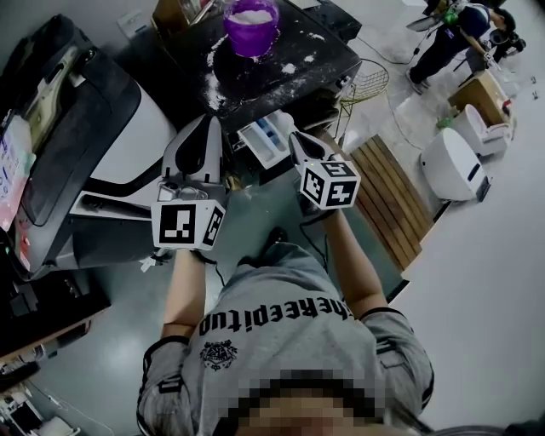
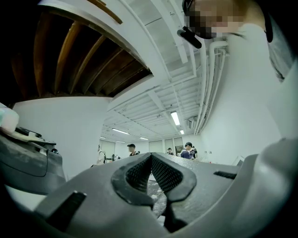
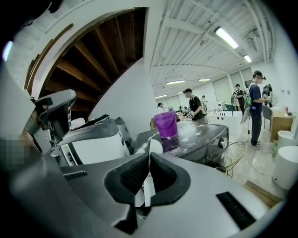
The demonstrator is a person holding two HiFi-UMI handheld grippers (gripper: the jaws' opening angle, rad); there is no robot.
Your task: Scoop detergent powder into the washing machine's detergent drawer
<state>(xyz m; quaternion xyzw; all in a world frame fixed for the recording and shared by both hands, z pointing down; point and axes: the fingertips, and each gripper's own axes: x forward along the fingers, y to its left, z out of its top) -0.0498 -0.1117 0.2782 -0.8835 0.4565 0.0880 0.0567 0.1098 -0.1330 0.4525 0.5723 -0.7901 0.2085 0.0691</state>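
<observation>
A purple tub (image 1: pixel 250 24) of white powder stands on the dark washing machine top (image 1: pixel 294 64), which is dusted with spilled powder. The white detergent drawer (image 1: pixel 266 140) is pulled out at the machine's front. My right gripper (image 1: pixel 295 139) hovers just right of the drawer, shut on the thin handle of a white scoop (image 3: pixel 155 147), whose bowl sticks up past the jaws. The purple tub (image 3: pixel 165 124) lies beyond it in the right gripper view. My left gripper (image 1: pixel 207 126) is held left of the drawer. Its pads (image 2: pixel 139 174) meet with nothing between them.
A large white and dark machine (image 1: pixel 111 145) fills the left side. Right of the washer are a wire basket (image 1: pixel 366 83), a slatted wooden board (image 1: pixel 396 200) on the floor and a white appliance (image 1: pixel 456 162). People (image 1: pixel 451 34) stand at the back right.
</observation>
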